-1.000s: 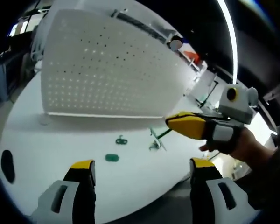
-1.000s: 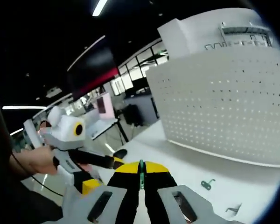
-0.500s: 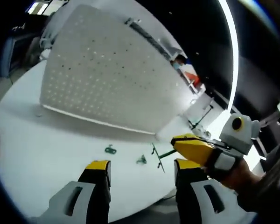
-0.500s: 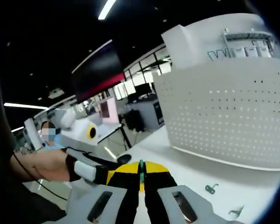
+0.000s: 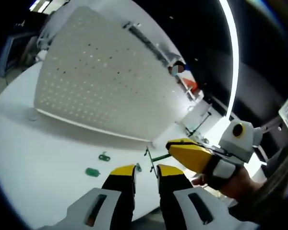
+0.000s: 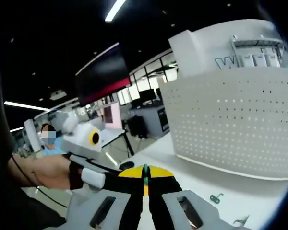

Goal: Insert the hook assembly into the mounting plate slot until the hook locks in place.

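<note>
We note a white table as the work surface. A small black oval object lies near the table's far left edge in the right gripper view. Overhead runs a long ceiling light strip. A dark hanging screen with a red lower edge sits before the windows.
</note>
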{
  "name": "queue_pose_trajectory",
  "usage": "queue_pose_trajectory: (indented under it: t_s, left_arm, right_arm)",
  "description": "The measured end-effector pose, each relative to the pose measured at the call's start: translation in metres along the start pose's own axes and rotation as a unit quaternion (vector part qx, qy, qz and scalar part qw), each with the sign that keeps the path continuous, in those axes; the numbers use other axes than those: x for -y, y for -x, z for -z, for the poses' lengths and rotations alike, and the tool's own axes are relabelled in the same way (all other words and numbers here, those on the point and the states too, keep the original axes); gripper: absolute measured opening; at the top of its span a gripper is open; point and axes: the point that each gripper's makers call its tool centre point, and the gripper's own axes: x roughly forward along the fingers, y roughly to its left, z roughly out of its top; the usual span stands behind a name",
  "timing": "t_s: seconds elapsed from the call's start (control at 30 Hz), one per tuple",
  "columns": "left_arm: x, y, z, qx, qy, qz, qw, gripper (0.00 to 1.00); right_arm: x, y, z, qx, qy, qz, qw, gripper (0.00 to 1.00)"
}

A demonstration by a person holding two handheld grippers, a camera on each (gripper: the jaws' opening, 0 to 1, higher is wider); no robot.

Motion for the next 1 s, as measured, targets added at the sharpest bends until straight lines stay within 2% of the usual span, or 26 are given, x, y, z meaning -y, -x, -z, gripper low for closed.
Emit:
queue_pose_trajectory:
  t_s: [0.13,0.2,0.3,0.43,0.67,1.0]
  left_arm:
    - [0.0030,0.0008,-0.0021,0.007,0.009,0.011,0.9999,0.11]
    - [-0.0010,0.0015,-0.0040,0.013,0.011,0.000,0.9999,0.13]
    - [0.0026,0.0019,-0.0057,0.016,0.018,0.017,0.9996,0.07]
    - [0.0019,0.0020,-0.0066,0.018,0.021,0.017,0.9995,0.05]
    - [-0.0004,0.0025,-0.0063,0.015,0.006,0.009,0.9998,0.03]
    - [0.0013,0.0027,-0.0084,0.009,-0.020,-0.003,0.9998,0.02]
  right_arm:
    - [-0.0013,0.0006,-0.0013,0.004,0.009,0.002,1.0000,0.00]
    - [-0.0018,0.0006,-0.0016,0.004,0.015,0.004,0.9999,0.00]
    - [-0.0025,0.0003,-0.0006,0.003,0.019,0.004,0.9998,0.00]
    - [-0.0027,0.0005,-0.0018,0.006,0.022,0.006,0.9997,0.00]
    - [-0.0050,0.0004,0.0006,0.002,0.033,0.007,0.9994,0.00]
    - [-0.0046,0.0022,-0.0009,0.000,0.017,0.004,0.9998,0.01]
